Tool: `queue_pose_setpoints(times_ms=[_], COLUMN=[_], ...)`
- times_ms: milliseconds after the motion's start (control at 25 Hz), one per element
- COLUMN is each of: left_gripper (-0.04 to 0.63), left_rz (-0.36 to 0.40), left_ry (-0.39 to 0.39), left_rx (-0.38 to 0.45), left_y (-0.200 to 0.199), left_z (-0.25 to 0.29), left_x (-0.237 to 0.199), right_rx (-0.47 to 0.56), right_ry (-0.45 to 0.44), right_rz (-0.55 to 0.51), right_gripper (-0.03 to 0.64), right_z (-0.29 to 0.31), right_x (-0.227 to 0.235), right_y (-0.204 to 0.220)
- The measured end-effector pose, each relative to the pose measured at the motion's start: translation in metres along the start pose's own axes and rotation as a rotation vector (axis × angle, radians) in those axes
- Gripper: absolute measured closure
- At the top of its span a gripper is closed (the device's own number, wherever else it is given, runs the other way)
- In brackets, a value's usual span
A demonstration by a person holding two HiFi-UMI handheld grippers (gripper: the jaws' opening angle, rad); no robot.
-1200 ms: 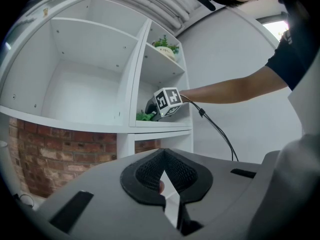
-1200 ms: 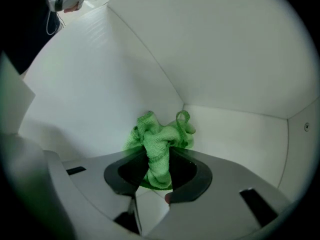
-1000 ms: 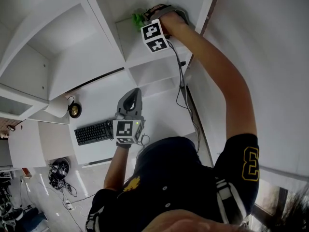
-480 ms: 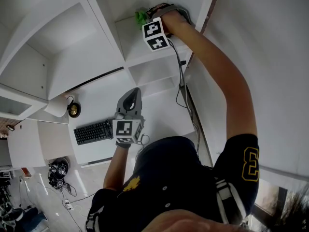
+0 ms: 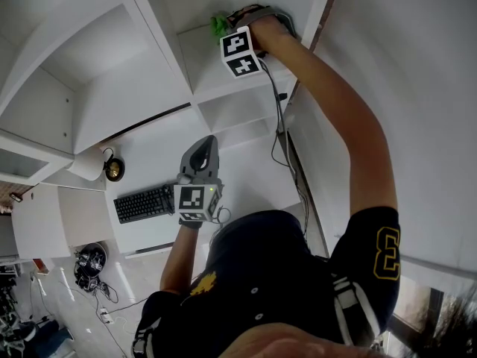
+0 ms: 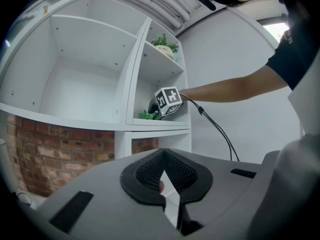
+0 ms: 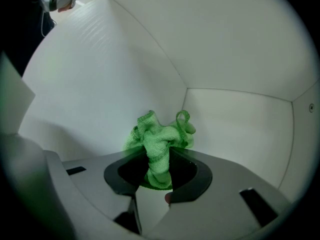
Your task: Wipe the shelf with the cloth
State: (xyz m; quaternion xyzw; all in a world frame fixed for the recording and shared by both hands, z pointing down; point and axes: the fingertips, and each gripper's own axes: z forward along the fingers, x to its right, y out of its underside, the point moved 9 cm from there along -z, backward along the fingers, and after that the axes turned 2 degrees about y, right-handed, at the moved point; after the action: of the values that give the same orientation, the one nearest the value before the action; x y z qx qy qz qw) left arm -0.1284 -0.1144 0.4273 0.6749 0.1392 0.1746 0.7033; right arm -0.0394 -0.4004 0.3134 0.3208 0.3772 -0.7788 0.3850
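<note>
My right gripper (image 7: pixel 159 160) is shut on a crumpled green cloth (image 7: pixel 161 135), which bunches out past the jaws against the white shelf's back corner. In the head view the right gripper (image 5: pixel 228 27) reaches into an upper compartment and presses the cloth (image 5: pixel 217 25) onto the shelf board (image 5: pixel 200 60). The left gripper view shows the same cloth (image 6: pixel 145 115) on that shelf (image 6: pixel 161 122). My left gripper (image 6: pixel 162 156) is shut on nothing. It hangs low over the desk, left gripper (image 5: pixel 206 143) well below the shelf.
A black keyboard (image 5: pixel 144 204) and a small brass object (image 5: pixel 115 171) lie on the white desk (image 5: pixel 250 176). A cable (image 5: pixel 279 114) trails from the right gripper down the shelf side. A potted plant (image 6: pixel 165 43) stands one shelf higher. Brick wall (image 6: pixel 60 159) shows behind.
The right gripper and cloth shifted slightly deeper and to the right in the compartment, then stayed still. The left gripper has not moved.
</note>
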Motion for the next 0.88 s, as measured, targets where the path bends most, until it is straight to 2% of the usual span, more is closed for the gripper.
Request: queue_pose_setpoints(times_ms=[280,480,640,880], left_gripper=[0.578,0.578,0.578,0.578], left_rz=[0.002,0.002,0.001,-0.004], left_ry=[-0.007,-0.025,-0.037,-0.044], left_rx=[0.005,0.013,0.009,-0.002], left_y=[-0.001,-0.002,0.0,0.003], left_z=[-0.001,-0.005,-0.011,-0.018], left_x=[-0.001,-0.004,-0.007,-0.006], right_rx=[-0.013,0.131,0.227,0.347], right_ry=[0.01,0.06,0.094,0.092], right_rz=[0.025,0.156,0.162,0.167], right_gripper=[0.505,0.505,0.505,0.505], right_z=[-0.001,-0.022,-0.045,-0.068], right_x=[0.002,0.014,0.02,0.015], right_y=[0.002,-0.007,-0.029,-0.06])
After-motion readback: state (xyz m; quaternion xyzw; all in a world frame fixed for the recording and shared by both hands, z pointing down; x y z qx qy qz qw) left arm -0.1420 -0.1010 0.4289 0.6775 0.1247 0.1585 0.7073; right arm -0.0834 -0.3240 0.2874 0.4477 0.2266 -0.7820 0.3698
